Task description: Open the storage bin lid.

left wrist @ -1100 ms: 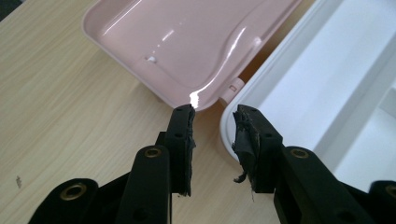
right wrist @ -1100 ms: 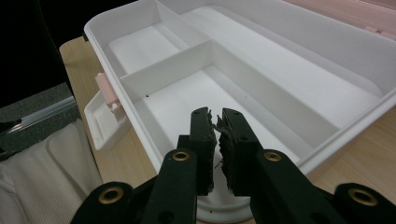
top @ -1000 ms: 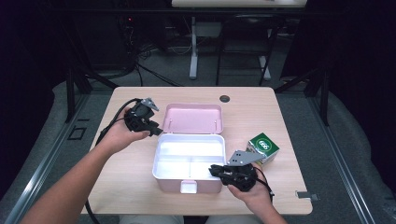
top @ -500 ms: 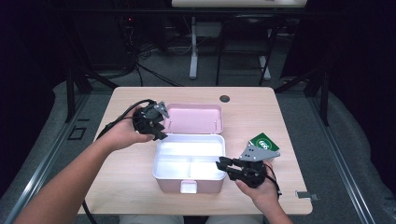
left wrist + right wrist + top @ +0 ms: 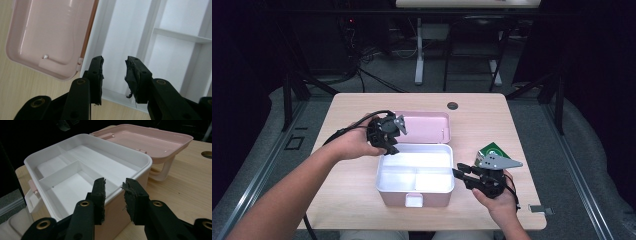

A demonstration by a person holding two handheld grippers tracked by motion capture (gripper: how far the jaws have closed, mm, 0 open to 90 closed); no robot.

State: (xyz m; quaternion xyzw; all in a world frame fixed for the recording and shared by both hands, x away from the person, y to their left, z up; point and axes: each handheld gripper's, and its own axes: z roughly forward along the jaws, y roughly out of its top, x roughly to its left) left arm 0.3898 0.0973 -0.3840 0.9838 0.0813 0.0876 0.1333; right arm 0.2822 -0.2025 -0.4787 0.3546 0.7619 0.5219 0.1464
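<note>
A pink box [image 5: 432,198] with a white divided tray [image 5: 414,150] stands open on the table, its pink lid [image 5: 422,127] laid back behind it. My left gripper [image 5: 391,148] hovers open over the tray's back left corner; between its jaws [image 5: 113,67] I look down on the bare tray [image 5: 120,30] and the lid [image 5: 50,32]. My right gripper [image 5: 459,175] is at the box's right wall. Its jaws have just been opening, and the tray rim [image 5: 145,162] runs past the gap [image 5: 113,187] without the pads pressing on it. The lid [image 5: 150,138] lies beyond.
A green packet [image 5: 493,150] lies on the table behind my right gripper. A round cable hole [image 5: 452,105] sits near the table's far edge, also seen as a hole [image 5: 207,154] at the right. Both forearms come in from the near edge.
My left gripper has moved right, from beside the lid to over the tray's back left corner. My right gripper has drawn back a little from the box wall and its jaws have spread.
</note>
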